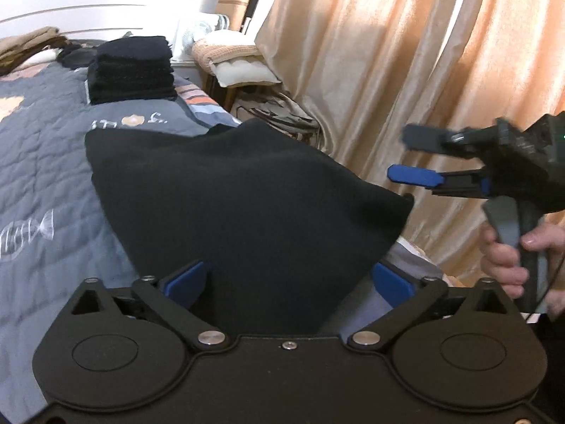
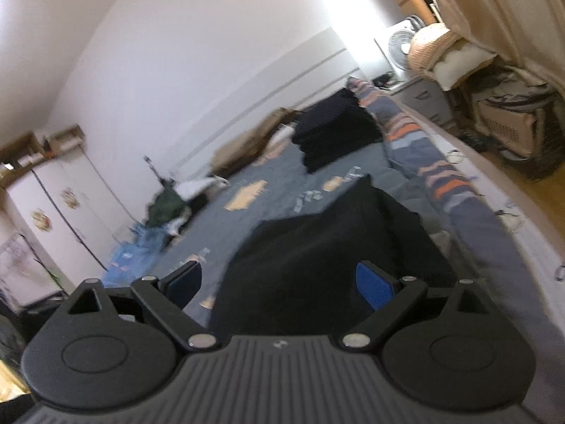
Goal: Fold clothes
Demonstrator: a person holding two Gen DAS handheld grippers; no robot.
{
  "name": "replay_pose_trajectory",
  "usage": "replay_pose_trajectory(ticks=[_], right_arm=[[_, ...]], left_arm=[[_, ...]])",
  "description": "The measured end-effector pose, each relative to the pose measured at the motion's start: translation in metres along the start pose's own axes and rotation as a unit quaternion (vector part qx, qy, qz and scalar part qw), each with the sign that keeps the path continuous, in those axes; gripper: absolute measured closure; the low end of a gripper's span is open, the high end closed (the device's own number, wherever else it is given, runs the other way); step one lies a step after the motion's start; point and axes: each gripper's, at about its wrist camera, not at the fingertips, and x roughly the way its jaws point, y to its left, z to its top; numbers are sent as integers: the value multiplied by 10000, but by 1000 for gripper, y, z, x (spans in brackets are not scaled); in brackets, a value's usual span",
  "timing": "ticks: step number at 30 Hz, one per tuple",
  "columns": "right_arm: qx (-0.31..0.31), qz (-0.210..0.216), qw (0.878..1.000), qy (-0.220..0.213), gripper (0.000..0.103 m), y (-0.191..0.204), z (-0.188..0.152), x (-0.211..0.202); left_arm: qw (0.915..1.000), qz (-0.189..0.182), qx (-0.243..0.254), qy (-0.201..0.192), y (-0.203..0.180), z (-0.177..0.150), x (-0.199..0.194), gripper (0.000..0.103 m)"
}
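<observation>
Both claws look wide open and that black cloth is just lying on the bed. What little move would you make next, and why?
Probably bring the left gripper down onto the near edge of the black cloth and close it. Both it and the right gripper stand open and grip nothing, the cloth lies loosely humped on the quilt, and a folded black stack waits farther back.

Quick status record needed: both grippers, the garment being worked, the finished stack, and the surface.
left gripper: open, jaws wide, dark cloth lies between them, not pinched
right gripper: open, nothing between the jaws, in the air right of the cloth
black garment: bunched on the bed, near its edge
folded stack: dark items piled farther up the bed
bed quilt: grey, printed
curtain: peach, beside the bed
</observation>
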Motion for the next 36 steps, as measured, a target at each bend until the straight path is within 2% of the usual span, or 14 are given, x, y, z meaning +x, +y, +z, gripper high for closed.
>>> replay_pose_trajectory(ticks=[3, 6, 8, 12, 13, 17, 21, 26, 36], right_arm=[[-356, -344, 9987, 140, 9, 13, -7, 0], [-655, -436, 9968, 137, 9, 29, -15, -4], [-603, -592, 9962, 222, 8, 37, -17, -5], [-617, -1166, 9906, 364, 8, 51, -14, -9], [-603, -1256, 9895, 379, 8, 54, -13, -11], [-82, -913, 9944, 531, 8, 52, -6, -21], [73, -917, 9940, 594, 8, 59, -1, -31], [-210, -1181, 9886, 912, 8, 77, 4, -32], [-653, -1566, 9769, 1301, 8, 93, 19, -33]], left_arm=[[9995, 284, -145, 81, -9, -3, -9, 0], [9982, 515, -290, 45, -14, -5, -24, 0], [9966, 752, -312, 105, -16, -5, -32, 0], [9921, 1231, -222, 92, -20, -5, -49, 0], [9915, 1278, -238, 87, -21, -4, -52, 0], [9892, 1429, -308, 109, -26, 6, -66, 0], [9864, 1622, -230, 107, -38, 14, -79, 0], [9840, 1777, -68, 91, -52, 19, -88, 0], [9840, 1771, -172, 124, -52, 26, -93, 0]])
